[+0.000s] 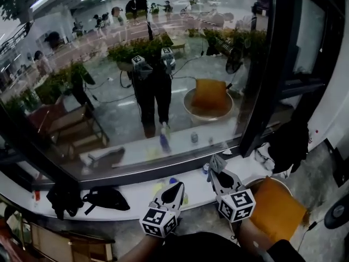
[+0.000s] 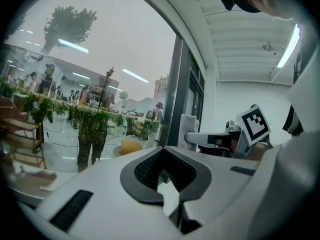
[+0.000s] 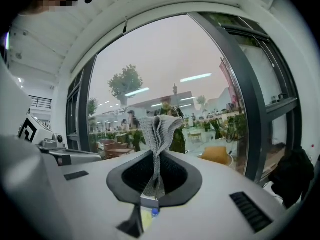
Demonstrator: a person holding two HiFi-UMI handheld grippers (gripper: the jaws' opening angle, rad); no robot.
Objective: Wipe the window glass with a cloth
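The large window glass (image 1: 136, 64) fills the head view and mirrors the person and both grippers. In my right gripper (image 1: 216, 165) a grey knitted cloth (image 3: 159, 134) is pinched, its bunched top standing up above the jaws (image 3: 154, 186). The cloth end (image 1: 217, 161) points toward the lower edge of the glass without touching it. My left gripper (image 1: 175, 190) hangs lower and to the left over the white sill (image 1: 131, 194), jaws together with nothing between them (image 2: 167, 196). In the left gripper view, the right gripper (image 2: 220, 140) and its cloth (image 2: 190, 125) show at the right.
A dark vertical window frame (image 1: 267, 75) bounds the pane on the right. On the sill lie black bags (image 1: 106, 198) and a yellow item with a blue cap (image 1: 163, 185). A round chair with an orange cushion (image 1: 278, 207) stands lower right; a black garment (image 1: 289, 143) hangs beside the frame.
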